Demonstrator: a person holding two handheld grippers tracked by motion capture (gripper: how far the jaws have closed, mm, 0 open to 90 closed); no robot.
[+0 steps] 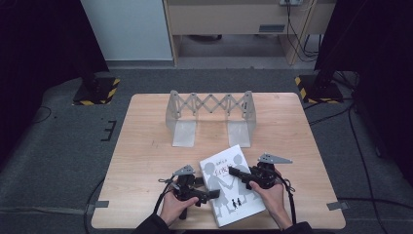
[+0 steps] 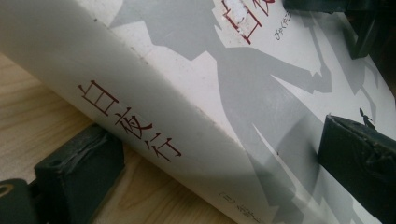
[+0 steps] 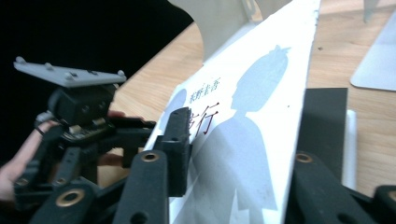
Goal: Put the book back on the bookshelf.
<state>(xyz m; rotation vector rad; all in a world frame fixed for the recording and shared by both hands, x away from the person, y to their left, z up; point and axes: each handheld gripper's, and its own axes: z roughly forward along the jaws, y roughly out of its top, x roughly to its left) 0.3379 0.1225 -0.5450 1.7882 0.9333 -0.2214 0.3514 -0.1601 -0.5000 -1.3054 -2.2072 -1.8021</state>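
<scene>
both grippers clasp the white book (image 1: 233,185) near an empty book rack (image 1: 210,117).

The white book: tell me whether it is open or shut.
Shut. The white book lies flat on the table, front cover up, no pages showing.

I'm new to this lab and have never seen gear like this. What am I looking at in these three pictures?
A person sits at a wooden table and holds a hand-worked tool with two black jaws in each hand. The high view looks down from above: the left gripper and the right gripper both meet a white book with grey figures on its cover.

The other two pictures come from cameras riding on those tools. In the left gripper view, one jaw sits below the book's spine and one on its cover, so the book appears clamped. In the right gripper view, the jaws straddle the book's far edge; whether they press on it is unclear.

Behind stands an expandable grey book rack.
</scene>
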